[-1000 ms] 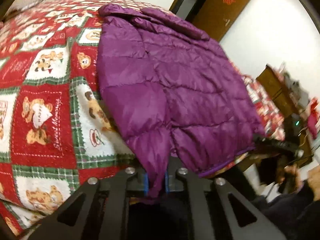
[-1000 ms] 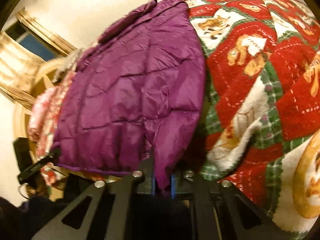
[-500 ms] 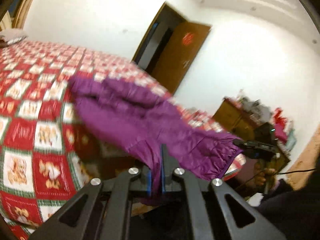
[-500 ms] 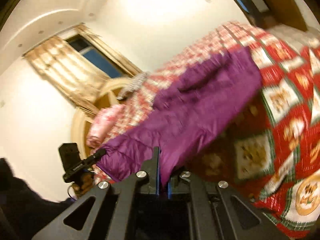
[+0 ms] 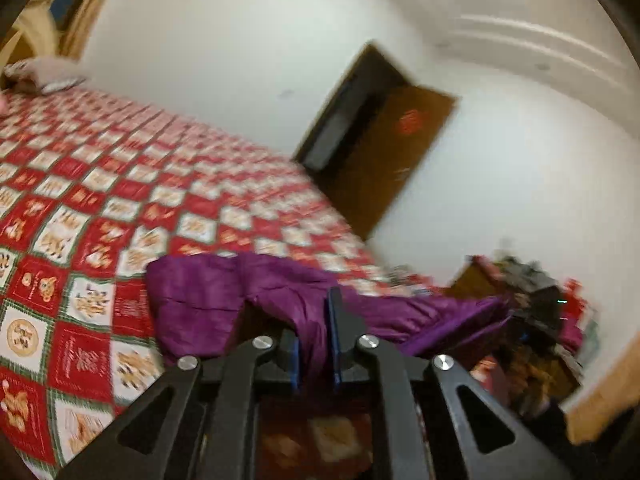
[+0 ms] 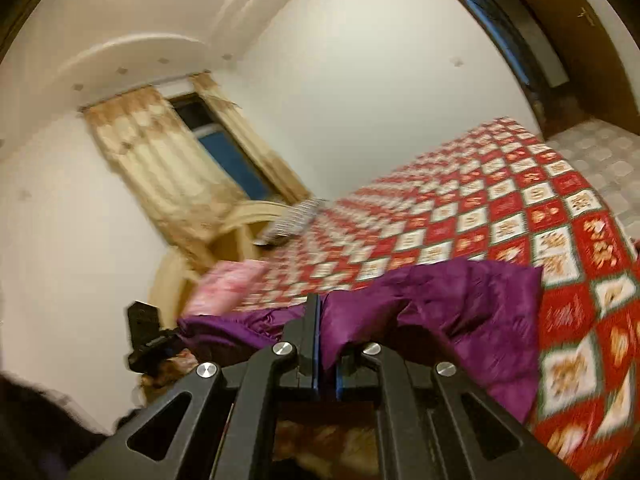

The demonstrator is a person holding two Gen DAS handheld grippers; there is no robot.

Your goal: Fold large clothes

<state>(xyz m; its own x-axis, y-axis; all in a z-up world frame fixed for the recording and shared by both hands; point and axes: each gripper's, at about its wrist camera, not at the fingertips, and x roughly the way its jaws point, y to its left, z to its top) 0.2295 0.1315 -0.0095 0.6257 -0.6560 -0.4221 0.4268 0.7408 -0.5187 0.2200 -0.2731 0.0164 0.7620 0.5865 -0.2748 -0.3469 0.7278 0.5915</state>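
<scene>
The purple puffer jacket (image 5: 280, 292), a second ago flat on the teddy-bear quilt (image 5: 80, 216), now hangs lifted between both grippers. The left gripper (image 5: 314, 344) has just eased slightly yet still pinches fabric; the right gripper (image 6: 327, 344) stays clenched on the hem. Likely a fold-over beginning.

Black hand-held gripper (image 5: 314, 344), blue pads, silver screws.

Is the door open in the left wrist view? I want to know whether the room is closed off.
Yes: the brown door stands swung aside from a dark doorway.
</scene>
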